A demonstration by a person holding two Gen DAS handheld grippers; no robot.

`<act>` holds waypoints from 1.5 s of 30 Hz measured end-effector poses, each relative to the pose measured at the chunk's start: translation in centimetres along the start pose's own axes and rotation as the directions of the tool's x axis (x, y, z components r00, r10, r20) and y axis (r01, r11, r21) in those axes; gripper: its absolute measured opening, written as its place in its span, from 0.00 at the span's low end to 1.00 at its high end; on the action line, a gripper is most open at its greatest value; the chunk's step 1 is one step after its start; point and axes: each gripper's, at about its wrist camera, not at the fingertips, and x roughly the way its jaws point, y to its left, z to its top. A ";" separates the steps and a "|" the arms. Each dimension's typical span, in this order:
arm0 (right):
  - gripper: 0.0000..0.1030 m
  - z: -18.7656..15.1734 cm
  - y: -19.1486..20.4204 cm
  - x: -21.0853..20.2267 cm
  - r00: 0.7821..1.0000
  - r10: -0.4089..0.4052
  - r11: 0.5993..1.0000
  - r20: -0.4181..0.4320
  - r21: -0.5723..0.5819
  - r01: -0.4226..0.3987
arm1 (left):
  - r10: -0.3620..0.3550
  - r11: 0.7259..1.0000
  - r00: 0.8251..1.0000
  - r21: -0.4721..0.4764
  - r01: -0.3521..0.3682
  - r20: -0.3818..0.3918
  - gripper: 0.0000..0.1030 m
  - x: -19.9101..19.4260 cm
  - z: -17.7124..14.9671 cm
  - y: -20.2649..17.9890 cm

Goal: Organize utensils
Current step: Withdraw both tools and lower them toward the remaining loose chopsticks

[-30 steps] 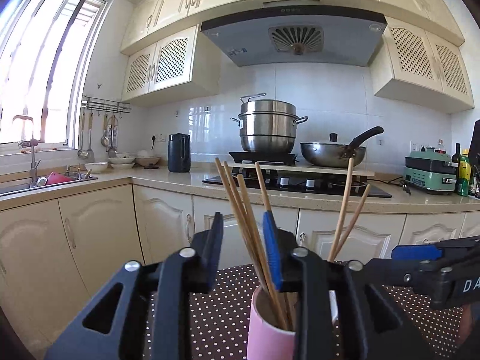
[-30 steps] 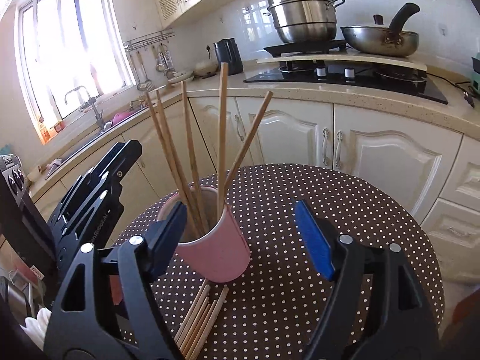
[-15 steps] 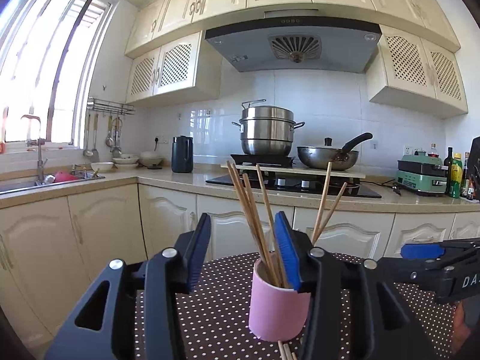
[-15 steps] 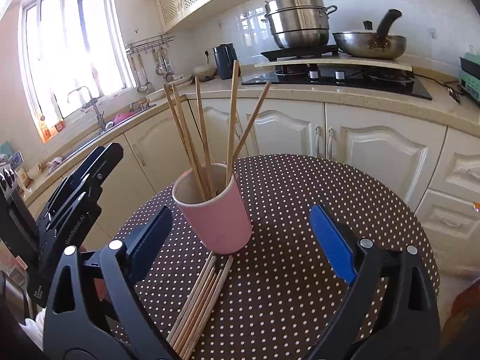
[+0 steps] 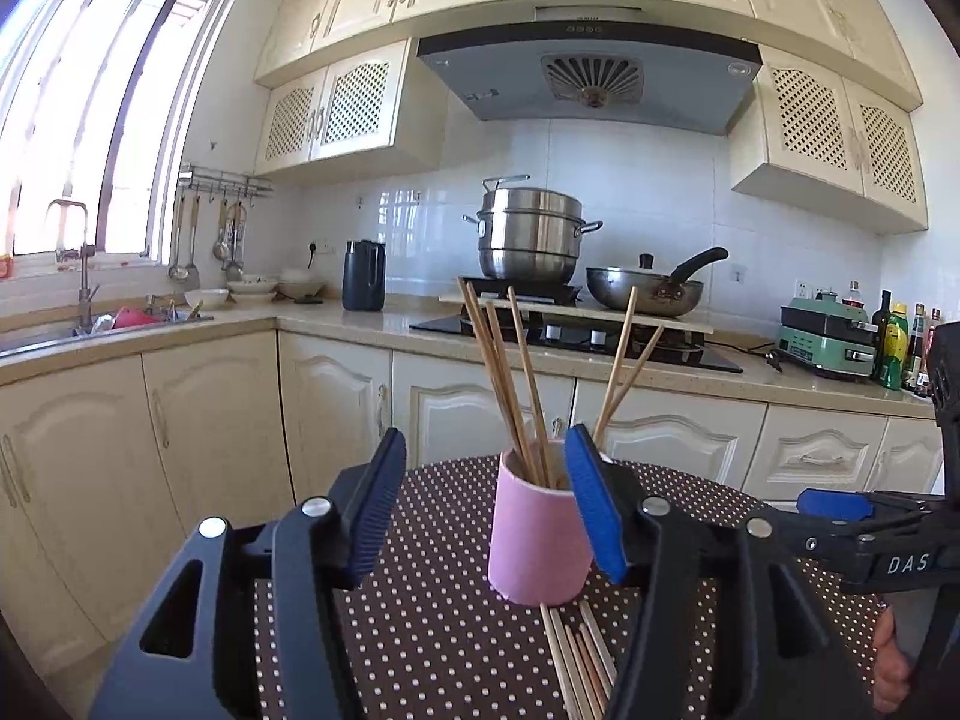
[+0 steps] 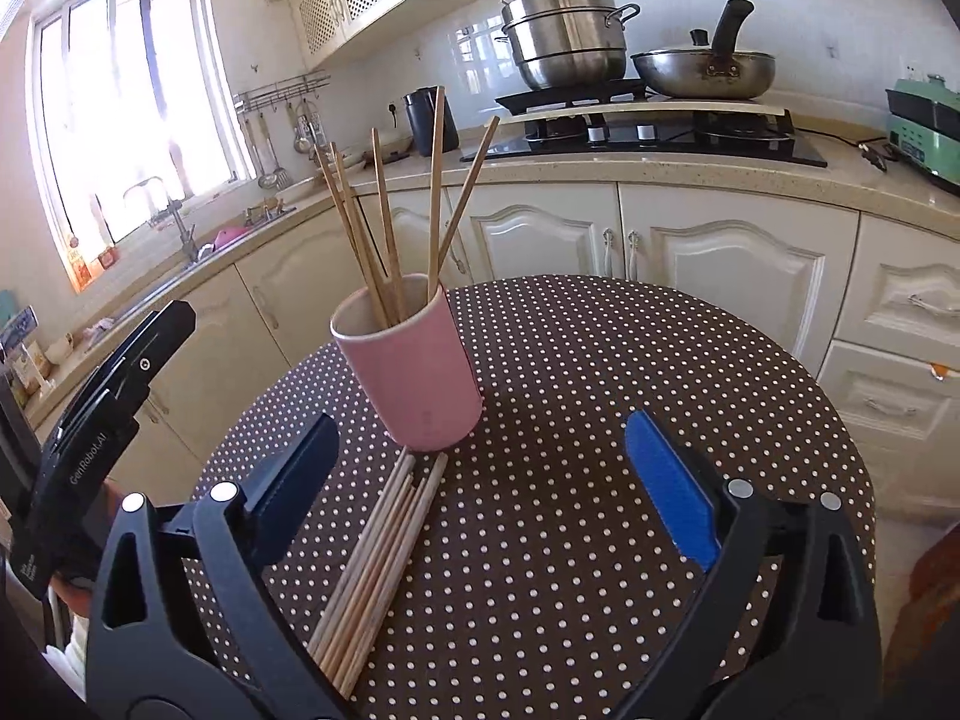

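A pink cup (image 6: 414,369) stands upright on the round dotted table (image 6: 600,396) and holds several wooden chopsticks (image 6: 390,234). It also shows in the left wrist view (image 5: 537,537). A bundle of loose chopsticks (image 6: 375,564) lies flat on the table in front of the cup, also in the left wrist view (image 5: 579,660). My right gripper (image 6: 486,492) is open and empty, above the bundle. My left gripper (image 5: 486,510) is open and empty, a little short of the cup.
Cream kitchen cabinets (image 6: 690,258) and a counter with a stove, steel pot (image 5: 531,237) and pan (image 5: 645,291) stand behind the table. A sink (image 5: 90,324) is at the left. Bottles and a green appliance (image 5: 825,339) are at the right.
Both grippers have drawn back from the cup; it looks smaller and farther. My left gripper's jaws have opened wider. More of the loose chopstick bundle shows.
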 end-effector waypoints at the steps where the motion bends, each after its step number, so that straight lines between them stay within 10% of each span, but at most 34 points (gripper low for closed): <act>1: 0.92 -0.2 0.0 -0.1 1.000 -0.002 1.000 -0.003 0.000 0.002 | -0.008 1.000 1.000 -0.008 0.008 -0.018 0.54 0.0 -0.2 0.1; 17: 0.92 -3.1 0.0 1.7 0.987 -0.020 1.000 -0.160 -0.027 0.016 | 0.004 1.000 0.971 -0.029 -0.011 -0.240 0.55 0.1 -4.3 1.2; 28: 0.92 -5.5 1.9 5.0 0.955 -0.037 0.996 -0.295 -0.089 0.011 | -0.034 0.998 0.897 -0.064 0.006 -0.440 0.55 2.8 -7.2 2.1; 45: 0.92 -6.9 4.0 10.0 0.903 -0.174 0.980 -0.394 -0.154 0.122 | -0.105 0.994 0.852 -0.090 0.068 -0.513 0.55 3.1 -8.0 1.7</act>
